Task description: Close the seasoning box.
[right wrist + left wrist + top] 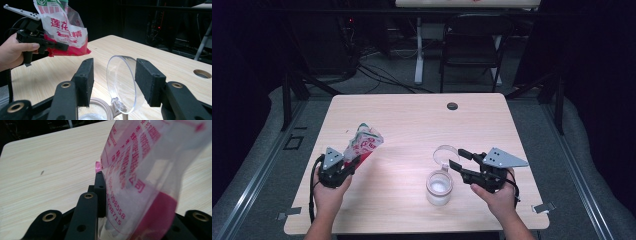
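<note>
Hand-held gripper (353, 162) on the person's left sits at about eight o'clock on the tabletop (412, 120), its jaws clamped on the lower end of a red-and-white plastic bag (363, 141). That bag stands up and leans away toward one o'clock from the jaws, lifted clear of the wood. In the left gripper view the bag (140, 177) is translucent, printed with red characters and digits, with a solid red band near the pinched end; one black jaw presses flat against its side.

Over at about four o'clock, the right hand-held gripper (458, 159) is held with its jaws spread wide, gripping nothing. Between them, seen along the right gripper view, stands the clear round lid (123, 83) of a glass jar (439, 187), flipped up on its hinge and nearly upright. I cannot tell whether either pad touches the lid; there looks to be a gap on both sides. The jar itself rests on the tabletop just below and toward six o'clock of those jaws, with something white inside it (438, 186).

The bag and the jar are well apart, with bare wood between them. A small dark round grommet (452, 106) sits near the far edge at twelve o'clock.
</note>
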### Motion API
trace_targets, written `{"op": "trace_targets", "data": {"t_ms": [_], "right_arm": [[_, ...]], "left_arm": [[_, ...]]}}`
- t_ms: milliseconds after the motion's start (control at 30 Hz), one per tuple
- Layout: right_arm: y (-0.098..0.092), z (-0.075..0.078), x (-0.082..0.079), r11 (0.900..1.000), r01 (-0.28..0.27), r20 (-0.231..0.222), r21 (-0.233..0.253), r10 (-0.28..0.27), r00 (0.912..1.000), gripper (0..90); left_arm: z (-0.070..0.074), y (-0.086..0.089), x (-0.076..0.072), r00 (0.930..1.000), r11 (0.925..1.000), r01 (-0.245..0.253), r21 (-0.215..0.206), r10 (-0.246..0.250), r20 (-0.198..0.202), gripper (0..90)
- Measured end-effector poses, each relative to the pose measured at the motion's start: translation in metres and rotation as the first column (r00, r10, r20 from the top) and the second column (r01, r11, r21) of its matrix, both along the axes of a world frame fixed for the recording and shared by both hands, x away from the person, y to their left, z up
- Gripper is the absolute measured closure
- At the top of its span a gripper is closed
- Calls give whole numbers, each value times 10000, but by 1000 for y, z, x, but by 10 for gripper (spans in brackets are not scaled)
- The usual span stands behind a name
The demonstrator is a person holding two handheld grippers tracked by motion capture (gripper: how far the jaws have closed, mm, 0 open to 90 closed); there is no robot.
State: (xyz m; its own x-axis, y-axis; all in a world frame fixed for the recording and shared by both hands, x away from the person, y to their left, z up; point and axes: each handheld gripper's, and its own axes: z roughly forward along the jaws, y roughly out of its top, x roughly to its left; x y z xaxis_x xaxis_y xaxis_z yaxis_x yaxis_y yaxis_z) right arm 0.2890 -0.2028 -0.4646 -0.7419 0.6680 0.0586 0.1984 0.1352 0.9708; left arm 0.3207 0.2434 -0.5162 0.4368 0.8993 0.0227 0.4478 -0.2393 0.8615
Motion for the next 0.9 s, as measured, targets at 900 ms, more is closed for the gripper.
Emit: {"op": "trace_targets", "data": {"t_ms": [900], "right_arm": [[-13, -8, 12, 9964, 783, -35, -308, -785, 9969, 481]], "left_arm": [[-28, 61, 6, 9659, 9697, -2444, -48, 2430, -889, 762]]}}
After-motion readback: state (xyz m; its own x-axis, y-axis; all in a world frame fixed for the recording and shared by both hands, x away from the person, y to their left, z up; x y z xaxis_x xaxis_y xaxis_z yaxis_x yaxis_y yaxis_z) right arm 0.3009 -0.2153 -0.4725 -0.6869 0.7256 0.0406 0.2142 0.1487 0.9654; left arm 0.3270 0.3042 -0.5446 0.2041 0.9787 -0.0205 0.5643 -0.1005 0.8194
